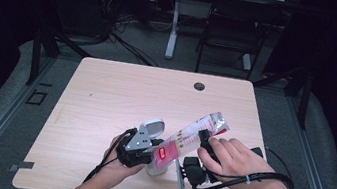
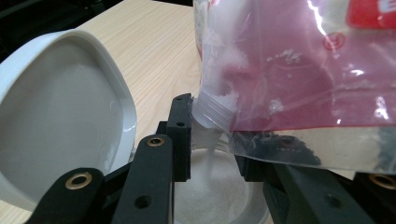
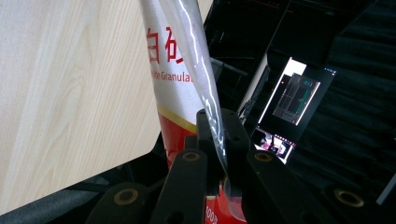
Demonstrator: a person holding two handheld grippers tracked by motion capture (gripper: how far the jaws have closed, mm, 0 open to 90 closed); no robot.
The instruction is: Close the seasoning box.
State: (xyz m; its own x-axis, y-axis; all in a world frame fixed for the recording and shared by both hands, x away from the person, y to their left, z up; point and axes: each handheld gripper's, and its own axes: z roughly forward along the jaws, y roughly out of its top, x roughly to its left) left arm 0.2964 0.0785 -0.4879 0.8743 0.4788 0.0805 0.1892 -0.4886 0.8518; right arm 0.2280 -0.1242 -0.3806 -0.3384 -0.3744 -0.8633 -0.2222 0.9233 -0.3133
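Now we're gripping the clear jar [image 2: 219, 196] between the black jaws of the left gripper [image 2: 212, 154], spread partway and pressing on its sides, with the white lid [image 2: 60, 116] hanging open at ten o'clock. Our right gripper [image 3: 215, 140] is pinching the flat edge of the sugar bag [image 1: 196, 131], jaws pressed nearly together on the plastic. Red Chinese characters and "Granula" are showing on the bag in the right gripper view. We're tipping the bag over the table [image 1: 105, 95], its low corner sitting right above the jar mouth, and white sugar [image 2: 208, 158] is streaming down at six o'clock into the jar.
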